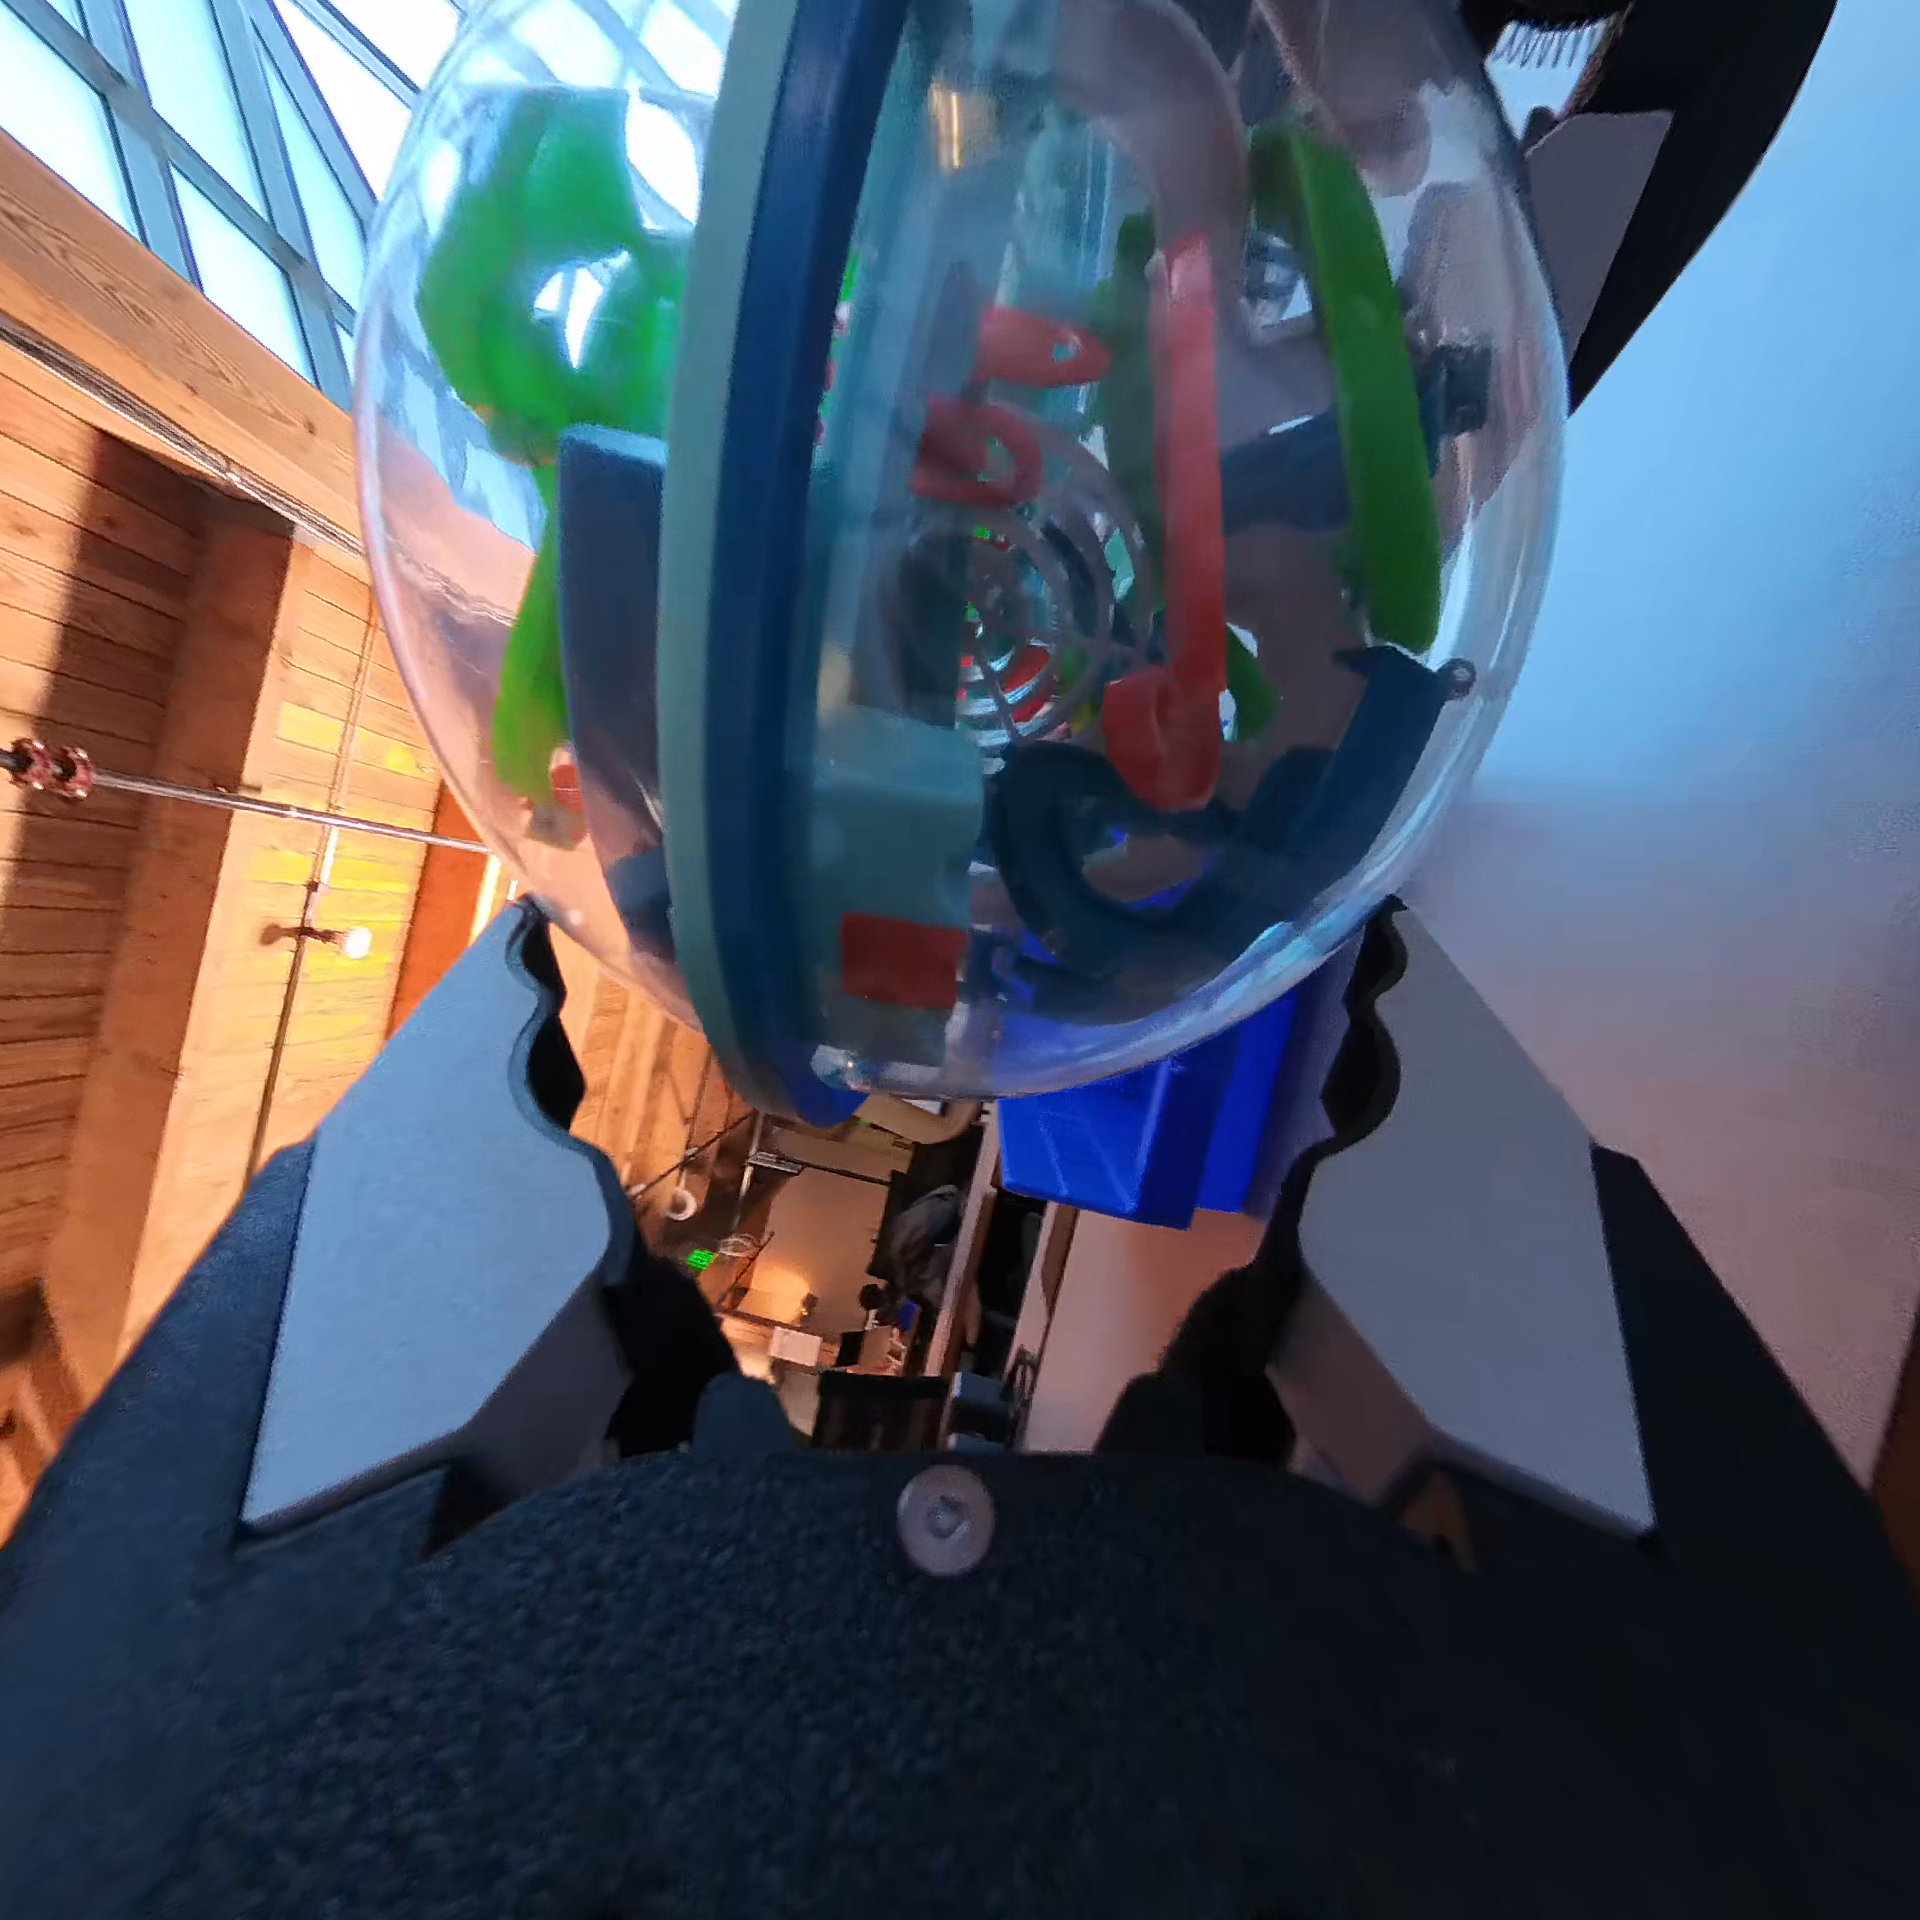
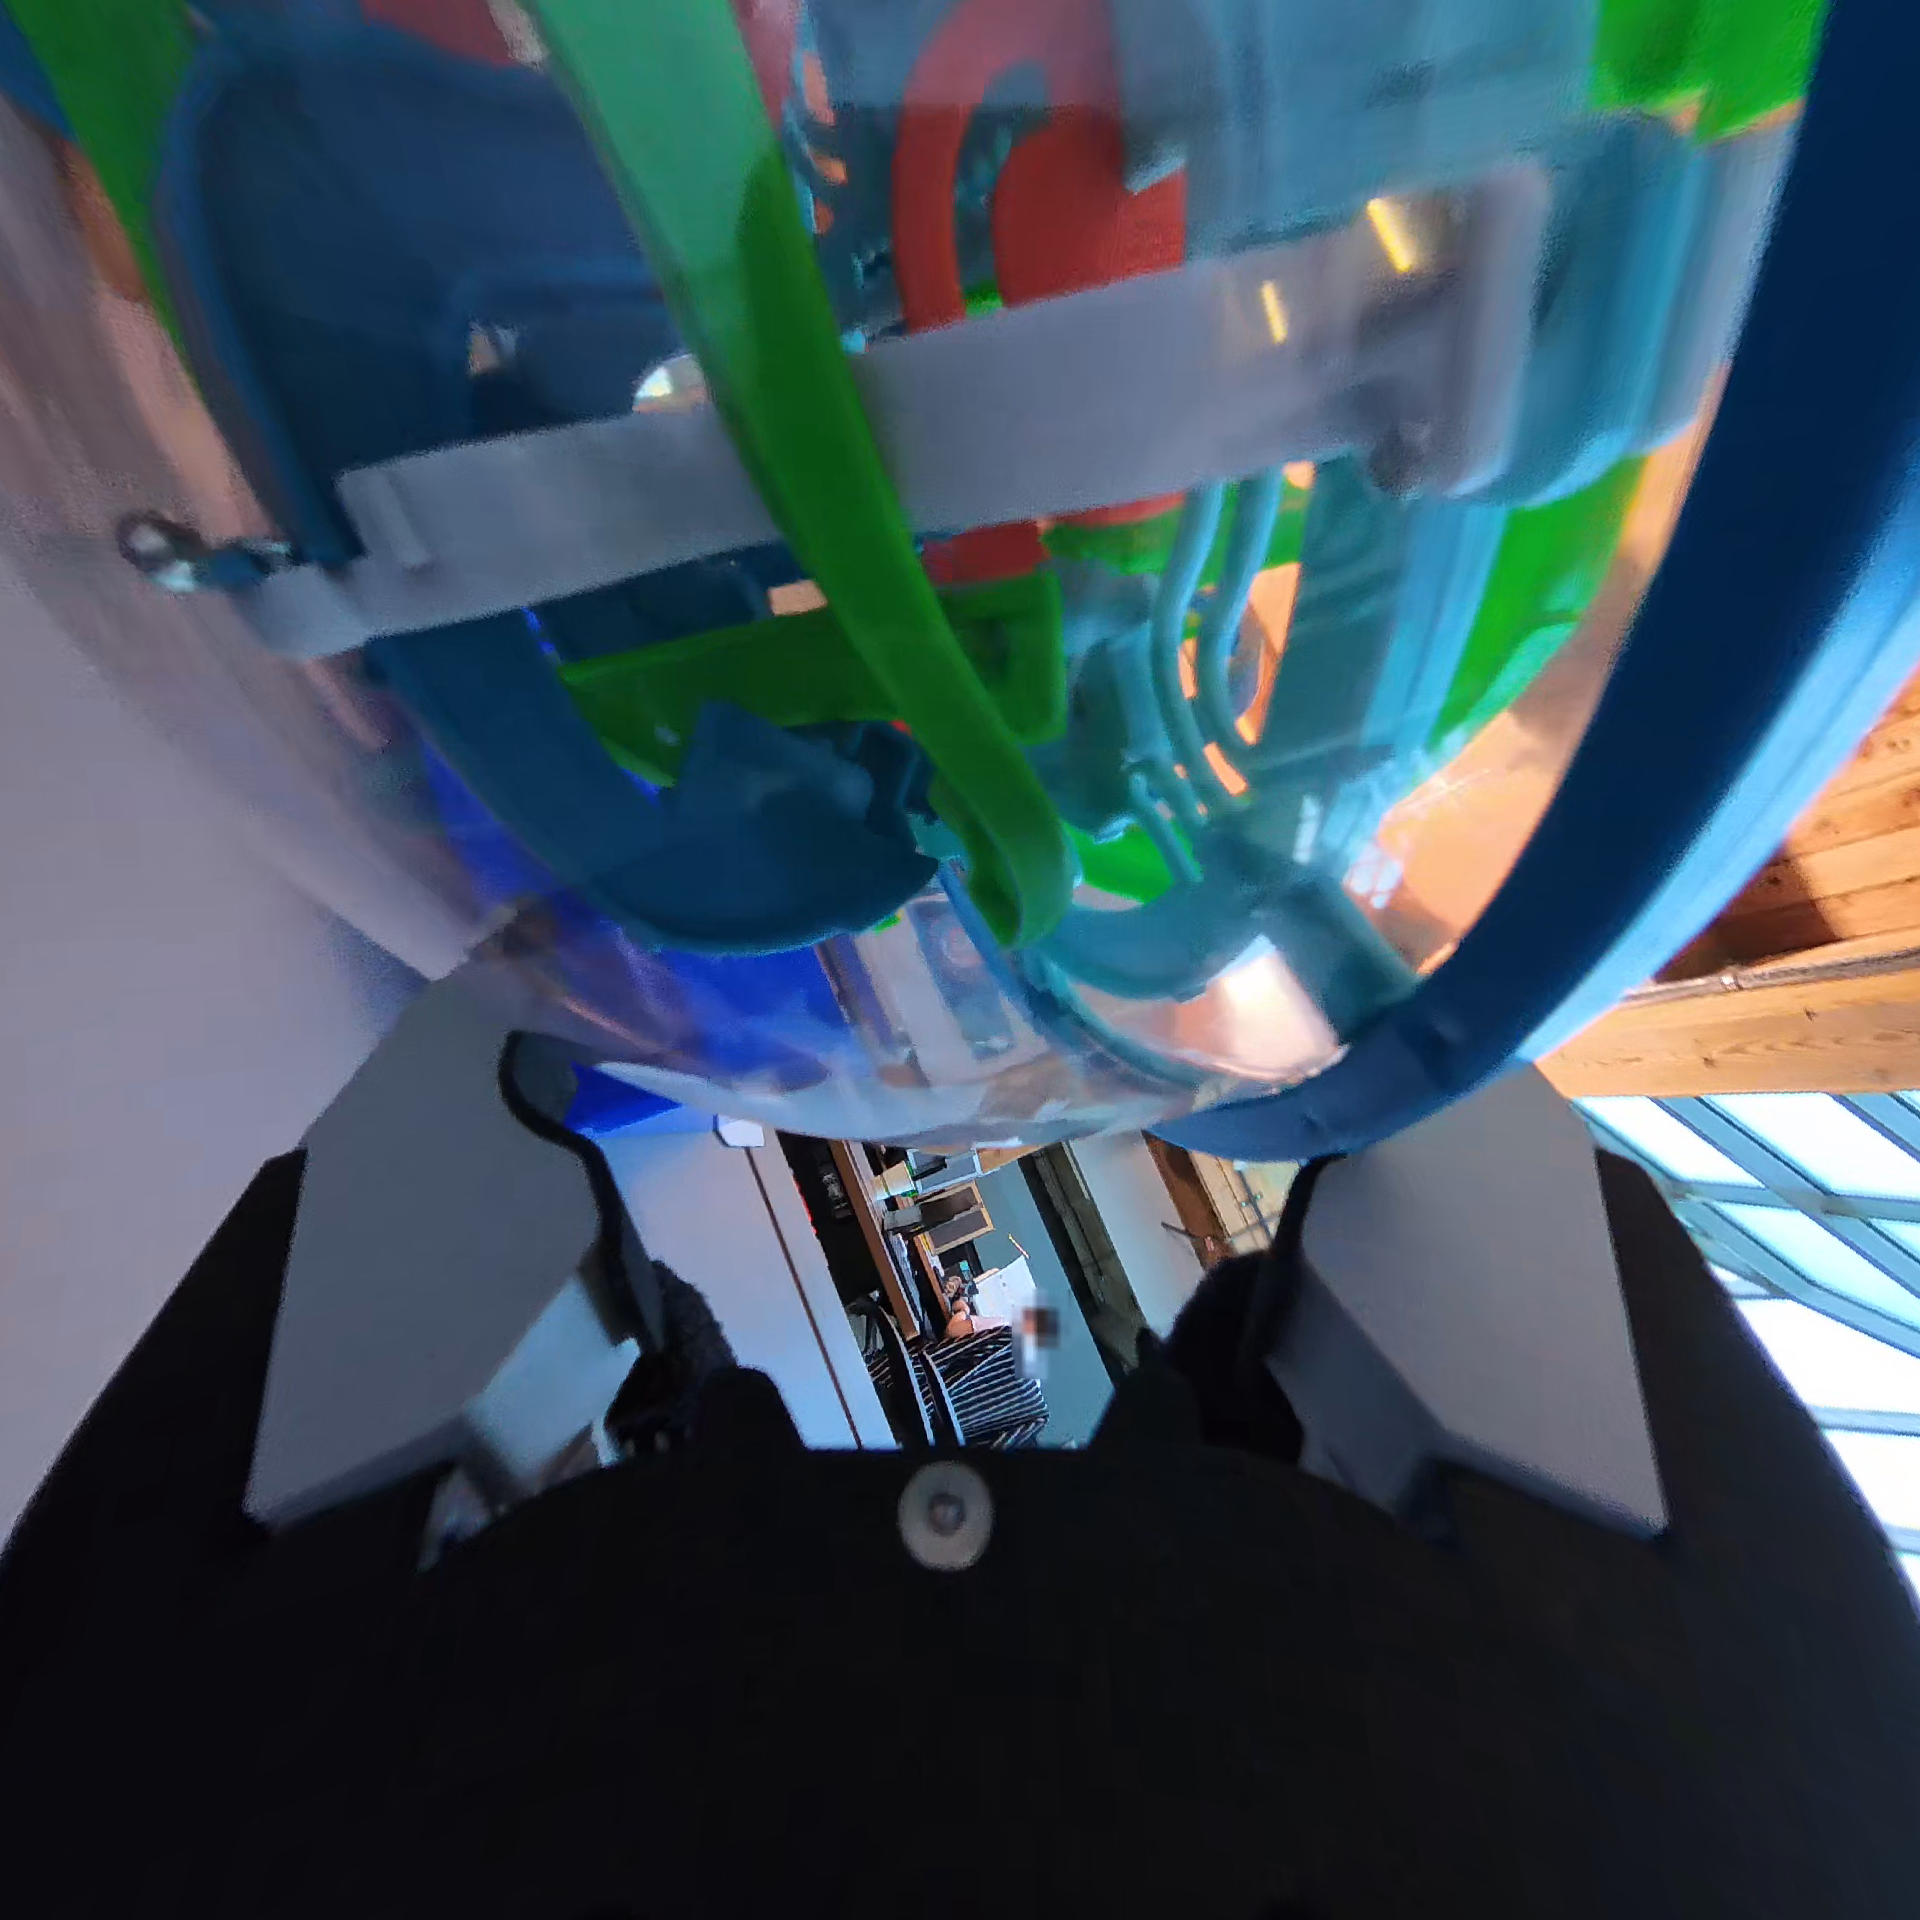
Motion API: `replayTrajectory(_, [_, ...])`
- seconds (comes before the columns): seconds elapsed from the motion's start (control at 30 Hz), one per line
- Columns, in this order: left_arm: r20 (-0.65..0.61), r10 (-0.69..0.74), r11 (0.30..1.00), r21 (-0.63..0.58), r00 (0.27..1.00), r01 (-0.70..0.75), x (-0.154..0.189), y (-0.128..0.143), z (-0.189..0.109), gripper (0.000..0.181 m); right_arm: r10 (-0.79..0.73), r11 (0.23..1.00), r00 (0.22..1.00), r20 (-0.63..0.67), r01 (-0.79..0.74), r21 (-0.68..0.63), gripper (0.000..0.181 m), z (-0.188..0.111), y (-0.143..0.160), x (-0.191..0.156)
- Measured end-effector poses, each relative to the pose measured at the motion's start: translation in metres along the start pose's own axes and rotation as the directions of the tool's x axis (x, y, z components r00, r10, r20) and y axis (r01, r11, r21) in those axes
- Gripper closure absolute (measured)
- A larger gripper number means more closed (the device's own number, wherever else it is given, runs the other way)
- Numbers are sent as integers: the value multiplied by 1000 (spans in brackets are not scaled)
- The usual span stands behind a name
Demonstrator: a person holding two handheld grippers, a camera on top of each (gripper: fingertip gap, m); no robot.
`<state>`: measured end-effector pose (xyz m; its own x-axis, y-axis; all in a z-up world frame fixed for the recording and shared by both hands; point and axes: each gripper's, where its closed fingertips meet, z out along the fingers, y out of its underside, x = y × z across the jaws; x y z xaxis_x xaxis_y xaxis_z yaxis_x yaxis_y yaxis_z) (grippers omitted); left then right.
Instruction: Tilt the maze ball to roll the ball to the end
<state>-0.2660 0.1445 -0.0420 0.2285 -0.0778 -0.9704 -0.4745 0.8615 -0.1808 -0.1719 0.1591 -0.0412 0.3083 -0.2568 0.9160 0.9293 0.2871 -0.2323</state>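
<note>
The maze ball (image 1: 935,468) is a clear sphere with a blue equator ring and green, red and blue tracks inside. It fills the top of both views and is off the table. My left gripper (image 1: 956,925) has its jaws spread wide, with both fingertips (image 1: 520,956) against the sphere's lower curve. My right gripper (image 2: 977,1070) is also spread wide and cups the sphere (image 2: 935,520) from the opposite side, one fingertip on the blue ring (image 2: 1351,1101). A small shiny round spot (image 2: 665,382) behind the green track may be the steel ball; I cannot tell for sure.
A bright blue block (image 1: 1143,1132) sits just beyond the sphere on a white table surface (image 1: 1714,727). The other gripper's dark body (image 1: 1683,187) shows at the top right. Wooden walls (image 1: 156,675) and windows (image 1: 156,135) lie behind, and a person sits far off (image 2: 987,1351).
</note>
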Motion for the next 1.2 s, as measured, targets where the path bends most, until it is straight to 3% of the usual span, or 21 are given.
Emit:
replayTrajectory(0.2, [-8,134,991,11,991,-133,-41,-24,10,37,53,999,991,-120,-53,0,37,-2,-2,42])
replayTrajectory(0.5, [229,275,950,84,934,-301,-198,-91,-4,37,-119,986,923,-365,153,66,35,0,-78,214])
replayTrajectory(0.63, [319,287,932,125,903,-340,-234,-111,-17,37,-193,963,882,-431,254,90,35,-8,-107,256])
replayTrajectory(0.73, [278,232,947,156,932,-282,-236,-108,-17,37,-205,955,898,-389,271,123,34,-11,-115,256])
replayTrajectory(0.9, [9,-49,976,211,999,46,-197,-76,-8,37,-127,971,984,-124,149,188,26,-13,-122,208])
replayTrajectory(1.07, [-246,-272,931,177,931,319,-133,-50,-11,38,-45,975,993,106,20,222,26,-26,-124,150])
replayTrajectory(1.2, [-287,-325,914,147,901,377,-111,-40,-12,38,-35,979,986,161,1,204,26,-30,-122,131])
